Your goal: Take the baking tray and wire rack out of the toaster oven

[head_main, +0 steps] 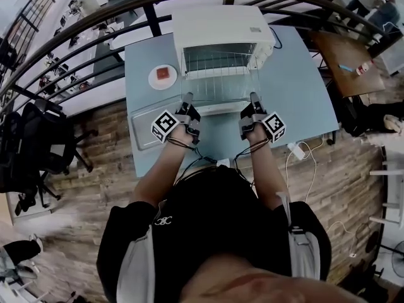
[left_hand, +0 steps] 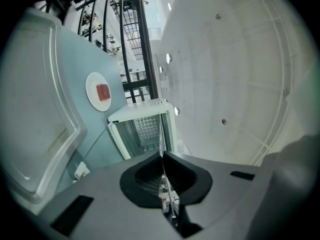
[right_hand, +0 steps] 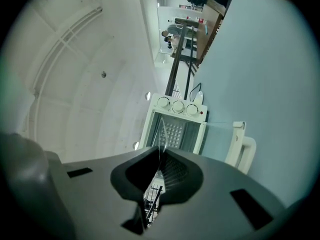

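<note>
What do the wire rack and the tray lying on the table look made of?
Wire rack: thin metal rods, bright, probably plated steel; it shows as a see-through grid. Baking tray: pressed sheet metal, dull silver-grey, perhaps aluminium; it has a rounded rim and a matte sheen.

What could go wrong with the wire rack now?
The left hand-held gripper and right hand-held gripper pinch only the thin front edge of the silver wire rack, so it might slip or tip.
It hangs above the white toaster oven's open glass door and could bang it.
The silver baking tray lies by the blue table's left edge; a sideways swing could bump it.
</note>
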Demonstrator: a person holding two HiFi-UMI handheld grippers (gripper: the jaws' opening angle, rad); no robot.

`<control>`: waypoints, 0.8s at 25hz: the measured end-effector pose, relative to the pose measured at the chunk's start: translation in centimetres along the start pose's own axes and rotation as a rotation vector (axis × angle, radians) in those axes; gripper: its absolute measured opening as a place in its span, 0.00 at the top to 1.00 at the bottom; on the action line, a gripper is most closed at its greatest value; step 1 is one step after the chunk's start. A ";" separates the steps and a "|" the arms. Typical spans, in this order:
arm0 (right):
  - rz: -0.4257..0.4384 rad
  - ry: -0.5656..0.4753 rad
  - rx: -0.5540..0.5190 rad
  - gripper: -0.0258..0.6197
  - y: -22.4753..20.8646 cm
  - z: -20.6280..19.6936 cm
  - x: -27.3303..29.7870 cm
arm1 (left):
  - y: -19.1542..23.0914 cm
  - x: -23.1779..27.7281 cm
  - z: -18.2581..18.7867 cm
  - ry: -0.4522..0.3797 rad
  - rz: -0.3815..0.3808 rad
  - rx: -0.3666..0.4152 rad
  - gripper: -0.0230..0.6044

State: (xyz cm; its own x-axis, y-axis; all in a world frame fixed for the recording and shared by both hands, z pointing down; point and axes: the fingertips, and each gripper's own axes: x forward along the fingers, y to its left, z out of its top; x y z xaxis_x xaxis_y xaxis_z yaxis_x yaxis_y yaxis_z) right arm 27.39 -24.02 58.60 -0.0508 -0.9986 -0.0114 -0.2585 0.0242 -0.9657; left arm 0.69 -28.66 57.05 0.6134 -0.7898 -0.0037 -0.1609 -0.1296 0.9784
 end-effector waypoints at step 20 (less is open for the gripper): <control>0.032 0.330 -0.138 0.94 5.0 -19.9 0.0 | 4.1 -17.6 11.6 -0.160 0.113 0.094 0.93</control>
State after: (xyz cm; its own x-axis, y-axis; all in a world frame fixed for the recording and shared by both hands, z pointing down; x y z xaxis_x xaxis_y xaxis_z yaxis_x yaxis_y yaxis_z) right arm 6.89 -23.01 58.92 -0.3640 -0.9292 0.0647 -0.3786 0.0841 -0.9217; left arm -19.75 -22.28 58.70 0.4583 -0.8865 0.0648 -0.2976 -0.0844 0.9509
